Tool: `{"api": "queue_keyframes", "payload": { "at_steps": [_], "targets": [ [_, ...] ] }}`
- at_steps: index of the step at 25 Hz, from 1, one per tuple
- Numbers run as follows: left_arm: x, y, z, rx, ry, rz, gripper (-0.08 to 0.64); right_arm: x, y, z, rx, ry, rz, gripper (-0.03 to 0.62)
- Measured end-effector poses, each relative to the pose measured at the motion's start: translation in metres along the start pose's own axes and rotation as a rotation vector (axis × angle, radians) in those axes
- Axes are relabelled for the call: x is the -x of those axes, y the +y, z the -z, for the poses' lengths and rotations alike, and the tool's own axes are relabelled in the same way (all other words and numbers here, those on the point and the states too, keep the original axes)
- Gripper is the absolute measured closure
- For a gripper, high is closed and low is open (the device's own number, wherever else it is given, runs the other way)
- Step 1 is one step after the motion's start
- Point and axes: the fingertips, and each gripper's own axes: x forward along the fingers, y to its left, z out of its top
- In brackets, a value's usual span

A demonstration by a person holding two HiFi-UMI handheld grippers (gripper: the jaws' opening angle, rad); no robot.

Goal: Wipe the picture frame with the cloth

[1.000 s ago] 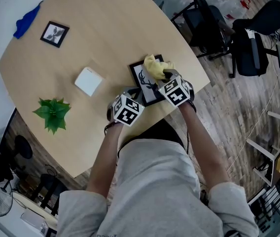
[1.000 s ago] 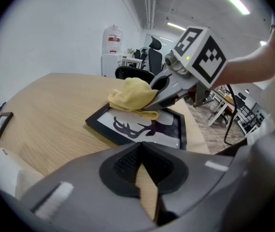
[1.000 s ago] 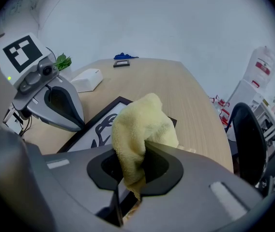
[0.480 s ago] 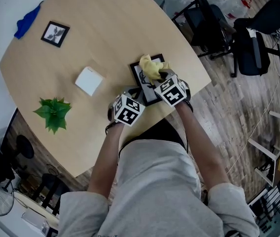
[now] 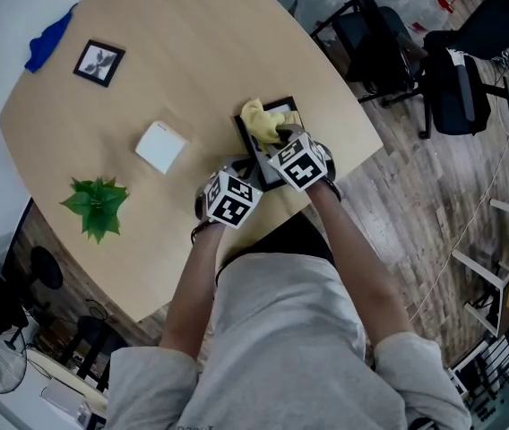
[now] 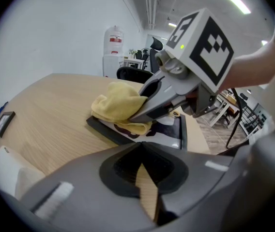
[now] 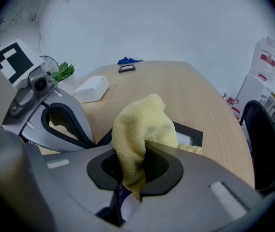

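One black picture frame (image 5: 256, 157), flat on the worktop (image 5: 192, 52), at about 4 o'clock from the worktop's middle and close to the near edge. Printed picture under the glass, partly covered. Bunched over the frame's 12 o'clock end and touching the glass: a yellow cloth (image 5: 258, 120).

Clamped on a fold of that cloth: the right claw (image 5: 279, 139), jaws pinched tight on the terry, most of the cloth spilling forward past the jaws onto the frame.

At the frame's 7 o'clock corner: the left claw (image 5: 239, 173), jaws together with nothing between them, only a sliver of bare wood showing below. Pressing on the frame's edge or merely beside it: impossible to tell.

Judged to be mid-wipe, at the far end of a stroke, with the glass toward 6 o'clock not under the cloth at this moment.

Next move, probably: draw the cloth back toward 6 o'clock. Calls for light downward pressure, the grip on the fold kept firm, and some steadying from the left claw, since a light frame on smooth wood looks apt to slide toward the edge.

Farther out: a white box (image 5: 160, 147) at the frame's 9 o'clock, a small green plant (image 5: 98, 206) at 8 o'clock, a second small frame (image 5: 99, 62) and a blue rag (image 5: 47, 41) well apart at 10 o'clock.
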Motion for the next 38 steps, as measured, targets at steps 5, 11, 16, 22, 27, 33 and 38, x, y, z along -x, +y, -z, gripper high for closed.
{"api": "queue_keyframes", "payload": {
  "at_steps": [5,11,16,22,27,33,38],
  "targets": [
    [0.001,0.000,0.000,0.007,-0.004,-0.003,0.508,-0.006,0.008,-0.004,-0.013,-0.013,-0.029,0.543],
    [0.001,0.000,0.000,0.012,-0.003,0.000,0.506,-0.007,0.019,-0.016,-0.042,-0.025,-0.066,0.543],
    [0.000,0.000,-0.001,0.015,-0.004,0.000,0.506,-0.007,0.023,-0.023,-0.081,-0.036,-0.098,0.543],
    [0.001,0.001,-0.001,0.018,-0.008,0.001,0.506,-0.006,0.027,-0.025,-0.028,-0.042,-0.101,0.543],
    [0.001,0.000,-0.002,0.019,-0.008,0.001,0.506,-0.004,0.031,-0.026,0.006,-0.060,-0.112,0.543],
    [0.001,0.001,-0.001,0.016,-0.005,0.000,0.506,-0.004,0.036,-0.027,0.051,-0.065,-0.149,0.543],
    [0.001,0.001,0.000,0.002,-0.003,-0.003,0.506,0.000,0.043,-0.022,0.084,-0.084,-0.233,0.543]
  ]
}}
